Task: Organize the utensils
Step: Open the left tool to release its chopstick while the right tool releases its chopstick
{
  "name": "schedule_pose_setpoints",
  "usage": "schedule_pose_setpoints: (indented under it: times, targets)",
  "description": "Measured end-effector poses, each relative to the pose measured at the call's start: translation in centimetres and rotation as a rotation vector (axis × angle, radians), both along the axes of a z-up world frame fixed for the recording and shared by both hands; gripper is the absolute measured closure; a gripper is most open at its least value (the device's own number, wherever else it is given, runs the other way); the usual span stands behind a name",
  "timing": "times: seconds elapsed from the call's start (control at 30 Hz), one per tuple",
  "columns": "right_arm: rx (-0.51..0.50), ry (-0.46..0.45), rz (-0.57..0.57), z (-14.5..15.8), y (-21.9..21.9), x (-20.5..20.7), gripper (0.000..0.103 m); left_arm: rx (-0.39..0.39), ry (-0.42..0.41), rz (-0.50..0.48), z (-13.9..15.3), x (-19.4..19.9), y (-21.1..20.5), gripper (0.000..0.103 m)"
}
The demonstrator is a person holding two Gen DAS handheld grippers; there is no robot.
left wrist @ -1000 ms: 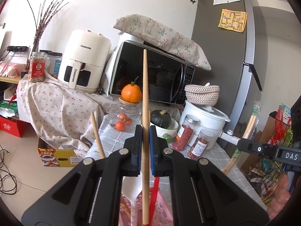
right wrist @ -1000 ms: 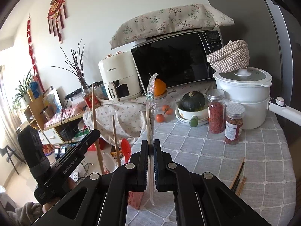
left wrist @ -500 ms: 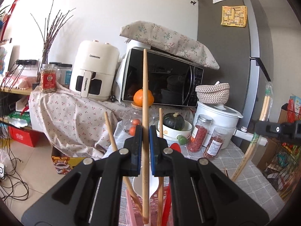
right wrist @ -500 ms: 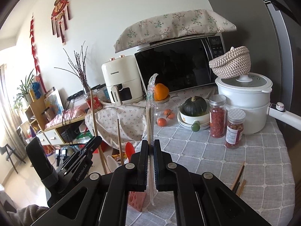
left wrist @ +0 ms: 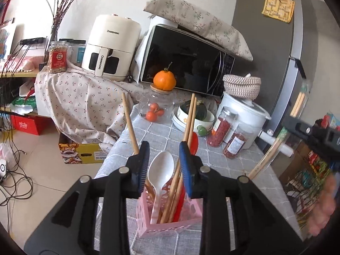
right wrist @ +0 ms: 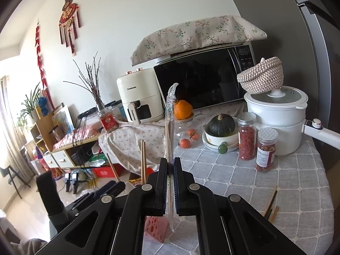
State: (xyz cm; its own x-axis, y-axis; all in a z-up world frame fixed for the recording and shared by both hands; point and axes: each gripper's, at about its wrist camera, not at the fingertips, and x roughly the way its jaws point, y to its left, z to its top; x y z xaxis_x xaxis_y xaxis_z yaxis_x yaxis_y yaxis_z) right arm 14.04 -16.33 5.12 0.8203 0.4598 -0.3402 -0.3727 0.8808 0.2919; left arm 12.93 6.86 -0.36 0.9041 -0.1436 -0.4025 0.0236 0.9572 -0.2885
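In the left wrist view my left gripper (left wrist: 163, 159) hovers just above a pink utensil holder (left wrist: 170, 216); its jaws are opening and the pads press on nothing. The holder contains a white spoon (left wrist: 160, 170), a red spoon (left wrist: 194, 142) and wooden chopsticks (left wrist: 190, 116) leaning right, with one more chopstick (left wrist: 129, 123) leaning left. My right gripper (right wrist: 170, 163) is shut on a pair of chopsticks in a clear wrapper (right wrist: 170, 127), held upright. It is right of the pink holder (right wrist: 156, 229) and of the left gripper (right wrist: 102, 193). Loose chopsticks (right wrist: 271, 206) lie on the grey tablecloth.
At the back of the table stand a white pot (right wrist: 276, 127), two spice jars (right wrist: 246, 136), a bowl with a green squash (right wrist: 221, 131), a glass jar with an orange on top (left wrist: 164, 80), a microwave (left wrist: 187, 61) and an air fryer (left wrist: 110, 48). The table's left edge drops to the floor with a box (left wrist: 80, 150).
The left jaws have parted and let go of the wooden chopstick, which now leans in the pink holder. The left view has tilted down. The right gripper keeps its grip.
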Motion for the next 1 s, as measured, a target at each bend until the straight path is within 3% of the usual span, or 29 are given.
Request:
schedule_pose_setpoints:
  times: [0.07,0.23,0.7,0.9,1.0]
  targets:
    - [0.009,-0.010,0.002,0.3,0.1,-0.1,0.098,-0.019,0.025,0.007,0.8,-0.2,0.6,0.061]
    - [0.022,-0.034,0.022,0.8,1.4,-0.4,0.098,0.017,0.130,0.033,0.8,0.4,1.2,0.060]
    - [-0.051,-0.034,0.094,-1.1,7.8,1.0,0.098,-0.077,0.335,0.015,-1.5,2.3,3.6,0.060]
    - [-0.102,0.057,0.159,-2.7,9.7,2.2,0.097,-0.085,0.345,0.005,-1.4,2.4,3.6,0.060]
    - [-0.214,0.152,0.200,-5.0,11.7,3.3,0.095,-0.077,0.343,0.001,-1.4,2.4,3.3,0.060]
